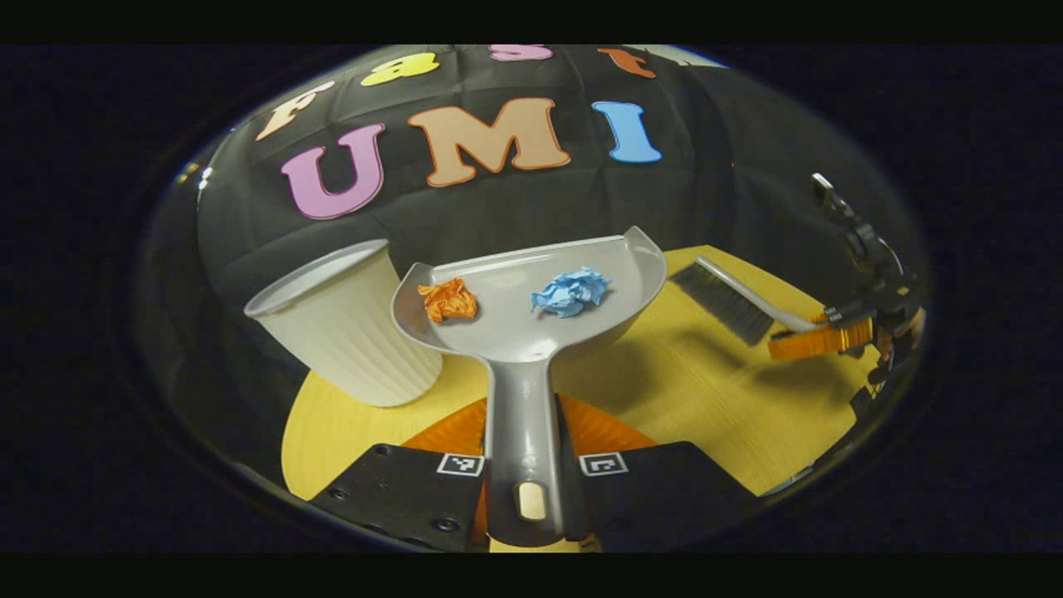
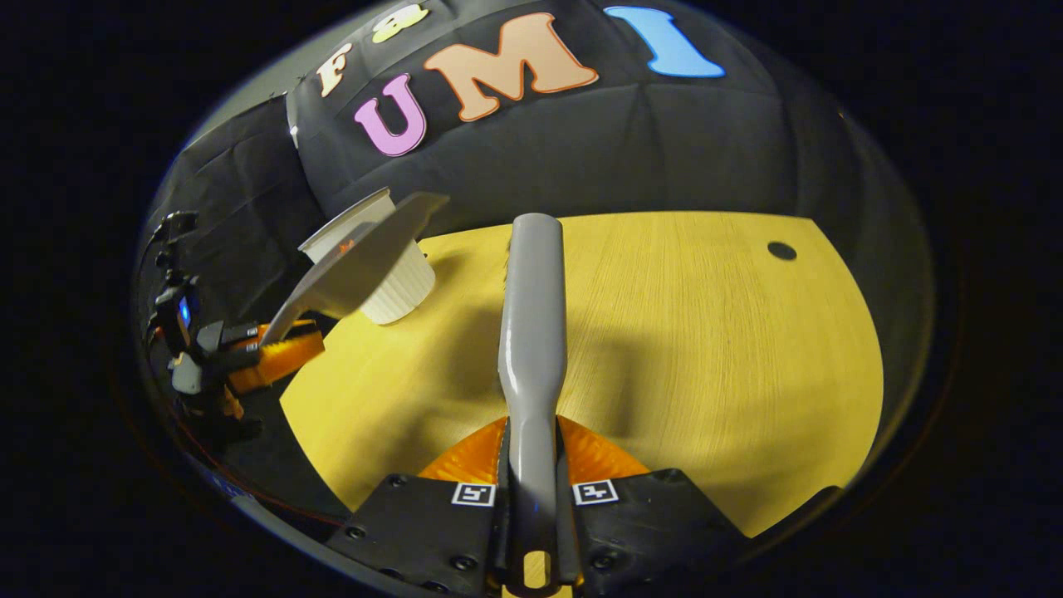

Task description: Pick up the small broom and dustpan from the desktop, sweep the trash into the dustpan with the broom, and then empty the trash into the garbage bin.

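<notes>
Two paper wads in dustpan point(image 1: 531, 307), L jaws clamped on handle; R jaws clamped on broom point(image 2: 532, 332).

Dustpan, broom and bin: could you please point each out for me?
dustpan point(image 1: 519, 320), left gripper view, on its grey tray.
broom point(image 2: 532, 316), right gripper view, on its handle.
bin point(image 1: 353, 332), left gripper view, on its ribbed wall.

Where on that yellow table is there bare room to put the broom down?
Bare room: the wide stretch of table to the right of the broom, out to the small dark hole. Crowded: the far left corner, where the dustpan hangs by the white bin.
</notes>
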